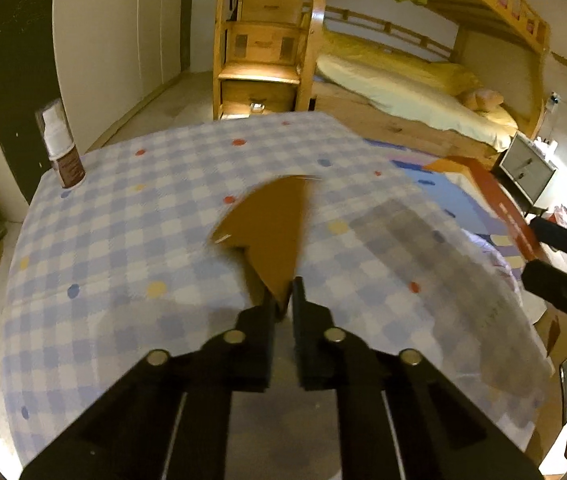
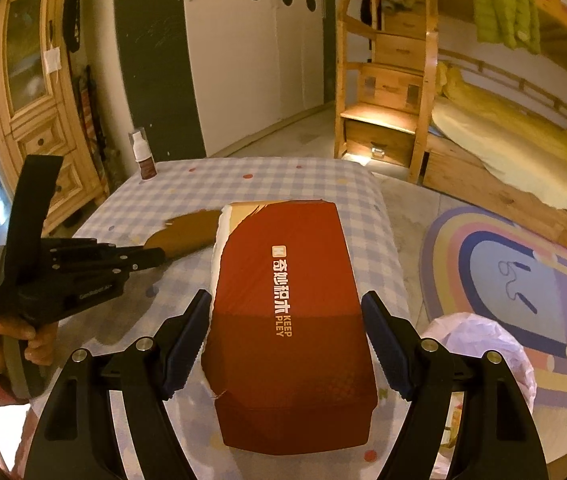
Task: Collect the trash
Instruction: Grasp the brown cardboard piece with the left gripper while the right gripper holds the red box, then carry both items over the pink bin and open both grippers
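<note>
My left gripper (image 1: 283, 300) pinches a brown cardboard scrap (image 1: 271, 232) mid-table, lifting it as trash; my right gripper (image 2: 285, 344), jaws wide, straddles the red box (image 2: 287, 320) near the checked table (image 1: 123, 240)'s right edge, apparently not touching it.

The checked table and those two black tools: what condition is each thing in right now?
Left tool: shut on the brown cardboard scrap.
Brown cardboard scrap: pinched at one tip, blurred.
Right tool: open, its fingers either side of the red box.
Red box: closed, lying flat on the checked table.
Spray bottle: upright, cap on.
White bag: crumpled, beside the table.
</note>
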Motion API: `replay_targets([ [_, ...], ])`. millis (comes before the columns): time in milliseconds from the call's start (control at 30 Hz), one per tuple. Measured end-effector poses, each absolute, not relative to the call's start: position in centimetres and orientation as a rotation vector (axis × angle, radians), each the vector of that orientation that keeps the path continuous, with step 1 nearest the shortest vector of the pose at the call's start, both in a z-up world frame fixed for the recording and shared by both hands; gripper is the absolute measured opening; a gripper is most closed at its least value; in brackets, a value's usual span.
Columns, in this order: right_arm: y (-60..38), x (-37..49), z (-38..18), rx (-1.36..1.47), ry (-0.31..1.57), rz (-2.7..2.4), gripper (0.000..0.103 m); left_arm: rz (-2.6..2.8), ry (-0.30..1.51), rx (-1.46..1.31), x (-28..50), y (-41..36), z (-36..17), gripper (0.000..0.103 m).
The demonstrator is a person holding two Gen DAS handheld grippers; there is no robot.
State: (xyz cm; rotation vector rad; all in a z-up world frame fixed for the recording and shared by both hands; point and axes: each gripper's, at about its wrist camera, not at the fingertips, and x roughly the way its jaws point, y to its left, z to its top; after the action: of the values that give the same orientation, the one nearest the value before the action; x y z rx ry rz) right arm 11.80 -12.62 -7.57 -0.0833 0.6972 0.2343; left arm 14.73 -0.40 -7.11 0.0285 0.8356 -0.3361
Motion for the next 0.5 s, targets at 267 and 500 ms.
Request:
replay_targets([
  [267,-16.0,9.0,-6.5,-0.047,0.658,0.162,0.076,-0.392,0.753,0.006,10.3,-4.4,-3.9,0.002],
  [500,-20.7,6.6,-6.3,-0.012,0.632,0.05,0.076,-0.503,0.698,0.08,7.4,-11.6,-1.8,0.002],
])
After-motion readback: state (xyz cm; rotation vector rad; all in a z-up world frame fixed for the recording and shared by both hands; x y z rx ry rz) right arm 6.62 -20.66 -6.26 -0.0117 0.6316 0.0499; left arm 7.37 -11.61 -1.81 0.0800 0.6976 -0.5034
